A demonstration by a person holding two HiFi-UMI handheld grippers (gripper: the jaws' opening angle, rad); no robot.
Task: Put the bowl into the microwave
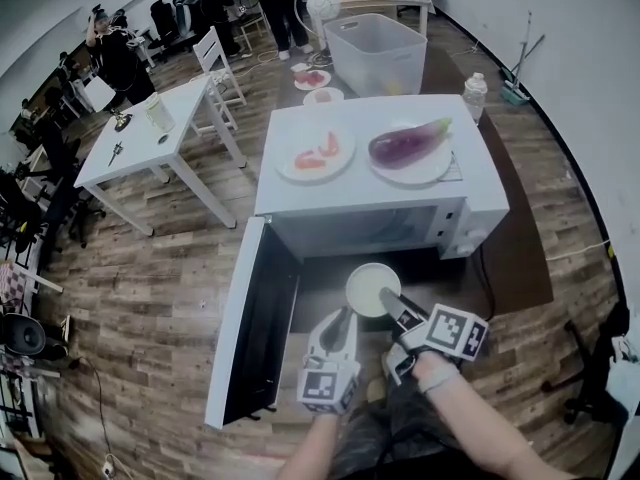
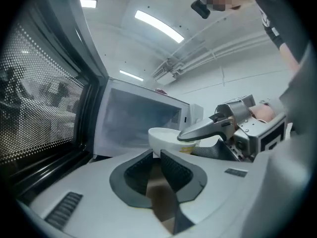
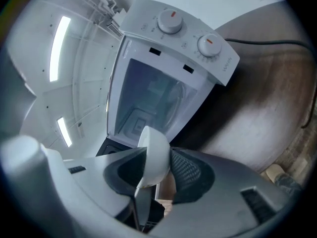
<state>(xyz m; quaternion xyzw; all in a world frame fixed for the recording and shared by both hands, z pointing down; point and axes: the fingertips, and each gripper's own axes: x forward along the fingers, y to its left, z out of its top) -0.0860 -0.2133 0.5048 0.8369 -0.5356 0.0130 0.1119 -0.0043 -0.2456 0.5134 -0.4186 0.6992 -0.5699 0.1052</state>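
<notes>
I am holding two grippers nearest me. The left gripper is keeping its jaws narrow, with nothing between them. The right gripper is clamping the rim of the one white bowl, which is hanging just before the cavity mouth, not inside. The one microwave is standing beyond, its door swinging wide to the left and leaving the opening clear. Two plates, one and another, are sitting on top.
</notes>
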